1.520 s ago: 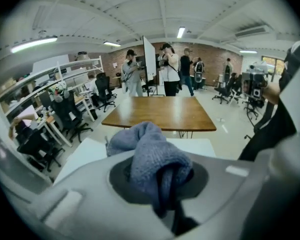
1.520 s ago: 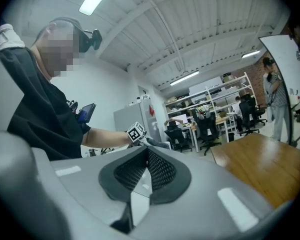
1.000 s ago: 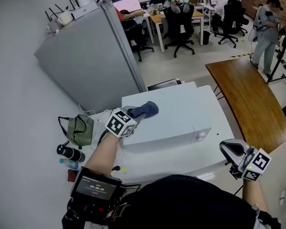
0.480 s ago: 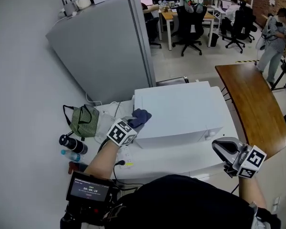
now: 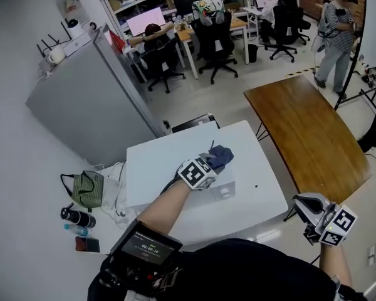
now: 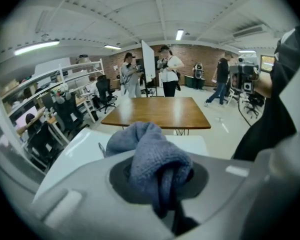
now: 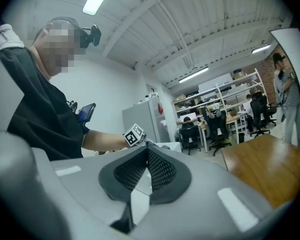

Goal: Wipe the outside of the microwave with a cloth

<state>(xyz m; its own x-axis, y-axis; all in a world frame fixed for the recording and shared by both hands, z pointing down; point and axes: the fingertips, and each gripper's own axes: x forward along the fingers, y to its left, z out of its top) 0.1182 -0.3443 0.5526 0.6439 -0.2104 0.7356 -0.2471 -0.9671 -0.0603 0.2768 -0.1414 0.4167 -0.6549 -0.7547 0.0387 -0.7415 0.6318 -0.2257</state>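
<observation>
The white microwave point(image 5: 163, 165) stands on a white table point(image 5: 263, 196). My left gripper point(image 5: 213, 162) is shut on a blue-grey cloth point(image 5: 222, 156), which lies on the microwave's top near its right front corner. In the left gripper view the bunched cloth point(image 6: 151, 154) fills the jaws, with the white microwave top point(image 6: 72, 151) behind it. My right gripper point(image 5: 308, 209) hangs off the table's right front corner, shut on nothing. In the right gripper view its mesh pads point(image 7: 160, 171) meet, and beyond them I see the left gripper's marker cube point(image 7: 134, 134).
A grey fridge point(image 5: 88, 102) stands behind the microwave at the left. A brown wooden table point(image 5: 304, 130) is at the right. A green bag point(image 5: 86, 188) and bottles point(image 5: 77, 217) lie at the table's left end. Office chairs, desks and people are at the back.
My left gripper has carried the cloth across the microwave top from its left edge to its right front corner. The head view has shifted. The right gripper stays low at the right.
</observation>
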